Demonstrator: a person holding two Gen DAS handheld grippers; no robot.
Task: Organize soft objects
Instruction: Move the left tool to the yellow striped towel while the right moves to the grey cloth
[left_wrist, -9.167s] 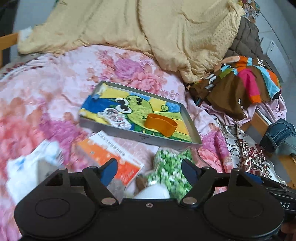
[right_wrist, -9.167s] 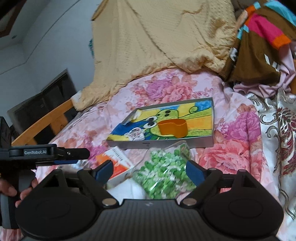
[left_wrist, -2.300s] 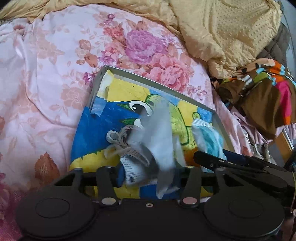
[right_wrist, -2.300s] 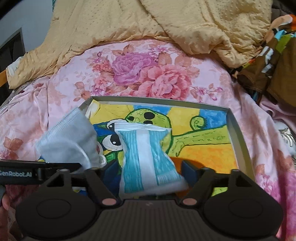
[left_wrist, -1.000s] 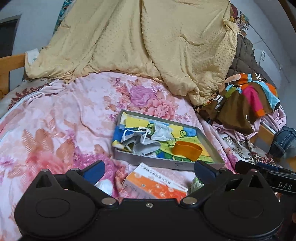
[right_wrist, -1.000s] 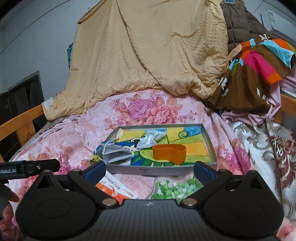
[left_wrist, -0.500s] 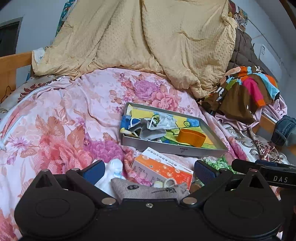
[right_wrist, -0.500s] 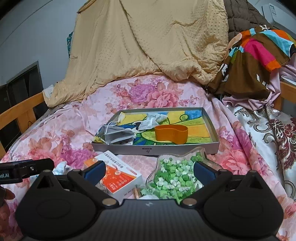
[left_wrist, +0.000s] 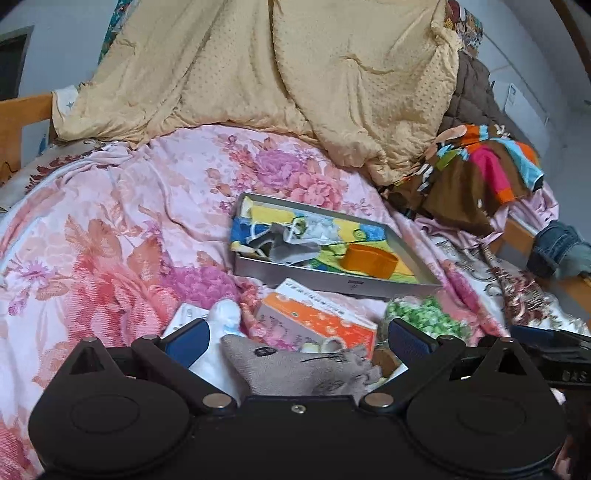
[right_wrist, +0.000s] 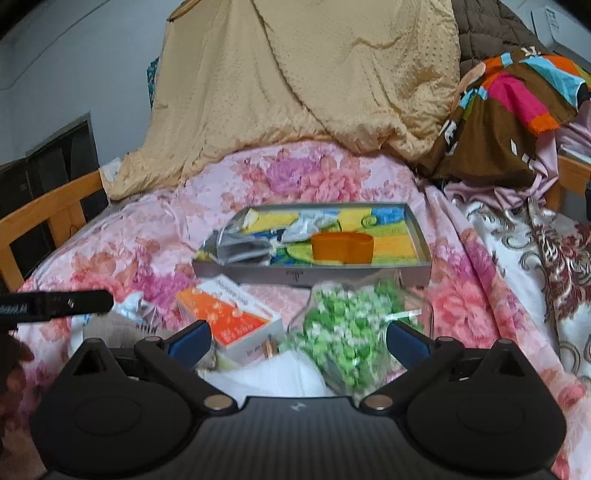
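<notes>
A shallow grey tray (left_wrist: 334, 281) (right_wrist: 310, 276) with a cartoon picture lies on the floral bedspread. In it lie crumpled grey and white face masks (left_wrist: 291, 245) (right_wrist: 240, 242) and an orange band (left_wrist: 369, 260) (right_wrist: 341, 247). My left gripper (left_wrist: 295, 338) is open low over a grey cloth pouch (left_wrist: 299, 371) and a white soft item (left_wrist: 223, 321). My right gripper (right_wrist: 297, 341) is open above a bag of green and white bits (right_wrist: 351, 325) and a white cloth (right_wrist: 273, 376).
An orange and white box (left_wrist: 317, 323) (right_wrist: 229, 312) lies just before the tray. A yellow blanket (left_wrist: 295, 74) is heaped at the back, colourful clothes (left_wrist: 480, 177) at the right. A wooden bed rail (right_wrist: 48, 214) runs along the left.
Both grippers let go of the masks in the tray, drew back and opened. Over the last second they have come lower and nearer to the pile in front of the tray.
</notes>
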